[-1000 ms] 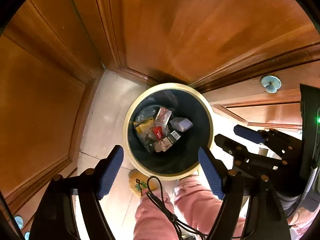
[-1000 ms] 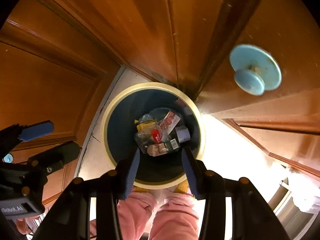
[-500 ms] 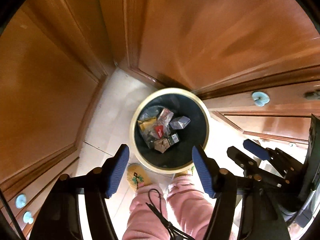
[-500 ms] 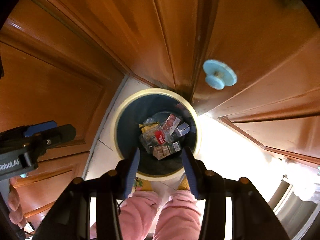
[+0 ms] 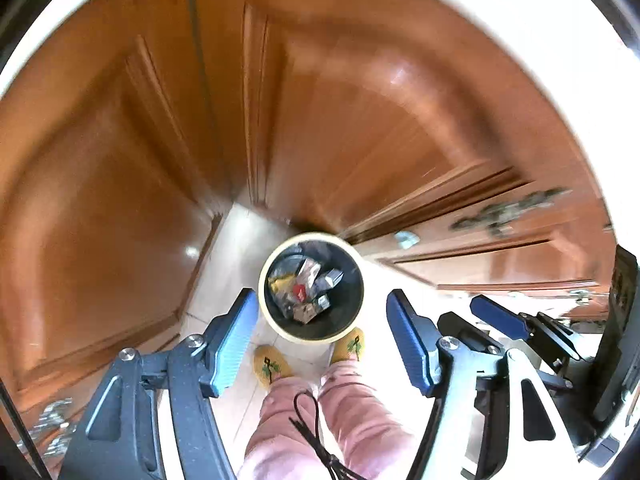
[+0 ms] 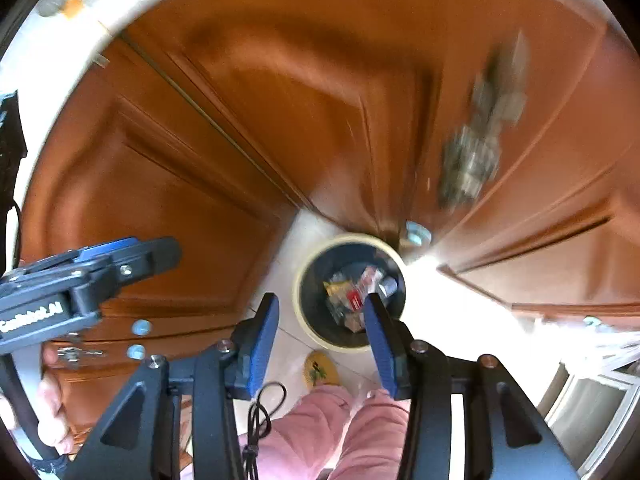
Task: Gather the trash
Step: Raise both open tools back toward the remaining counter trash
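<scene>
Wooden brown cupboard doors (image 5: 120, 208) fill much more of both views than a second ago. Below, the round dark bin with a cream rim (image 5: 311, 286) looks far smaller, so both tools have lifted away. It stands on the pale floor (image 5: 236, 248), holding the wrappers and small boxes (image 5: 304, 290). The left gripper (image 5: 320, 344) and right gripper (image 6: 320, 344) have jaws wide apart, holding nothing. This drop looks done.
</scene>
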The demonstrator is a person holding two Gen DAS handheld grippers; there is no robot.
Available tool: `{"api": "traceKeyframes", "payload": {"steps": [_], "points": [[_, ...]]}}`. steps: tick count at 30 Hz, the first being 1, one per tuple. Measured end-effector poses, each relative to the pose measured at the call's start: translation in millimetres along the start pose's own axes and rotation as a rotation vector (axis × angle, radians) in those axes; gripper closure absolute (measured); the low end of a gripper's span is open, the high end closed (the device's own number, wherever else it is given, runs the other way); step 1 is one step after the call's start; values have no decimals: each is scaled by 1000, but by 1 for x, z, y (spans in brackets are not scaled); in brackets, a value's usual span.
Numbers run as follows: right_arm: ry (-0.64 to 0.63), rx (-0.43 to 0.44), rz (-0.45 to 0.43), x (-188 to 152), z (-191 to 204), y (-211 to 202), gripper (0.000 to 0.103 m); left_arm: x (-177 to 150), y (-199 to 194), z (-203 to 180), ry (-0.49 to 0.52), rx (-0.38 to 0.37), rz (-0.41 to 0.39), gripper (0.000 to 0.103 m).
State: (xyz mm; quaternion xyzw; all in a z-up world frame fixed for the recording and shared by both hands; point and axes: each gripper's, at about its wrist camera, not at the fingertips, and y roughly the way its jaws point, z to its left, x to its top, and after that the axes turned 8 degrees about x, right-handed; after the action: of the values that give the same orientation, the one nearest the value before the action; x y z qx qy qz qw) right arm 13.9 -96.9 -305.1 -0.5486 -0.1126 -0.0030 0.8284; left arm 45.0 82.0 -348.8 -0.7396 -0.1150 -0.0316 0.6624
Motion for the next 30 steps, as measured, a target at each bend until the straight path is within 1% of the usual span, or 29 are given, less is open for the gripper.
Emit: {"api": "traceKeyframes", "payload": {"steps": [3, 5, 8, 10, 15, 19, 23, 25, 30], "points": [[-21, 5, -74, 11, 20, -45, 58, 10, -44, -8, 19, -3, -52, 38], [-34, 7, -131, 19, 32, -74, 58, 19, -74, -13, 29, -7, -101, 38], [-49, -16, -211, 33, 49, -116, 58, 33, -115, -21, 51, 10, -169, 35], [-43, -42, -250, 43, 56, -138, 58, 43, -142, -25, 68, 9, -218, 34], [-21, -67, -351, 64, 64, -188, 58, 67, -196, -39, 116, 7, -342, 34], [-9, -92, -409, 82, 63, -220, 58, 89, -236, -49, 150, 10, -443, 33], [19, -88, -474, 100, 61, -259, 58, 109, -275, -60, 178, -18, -538, 33], [38, -86, -509, 111, 58, -276, 58, 116, -295, -65, 195, -19, -582, 29], [98, -68, -587, 134, 44, -316, 58, 139, -337, -85, 252, -2, -680, 26]]}}
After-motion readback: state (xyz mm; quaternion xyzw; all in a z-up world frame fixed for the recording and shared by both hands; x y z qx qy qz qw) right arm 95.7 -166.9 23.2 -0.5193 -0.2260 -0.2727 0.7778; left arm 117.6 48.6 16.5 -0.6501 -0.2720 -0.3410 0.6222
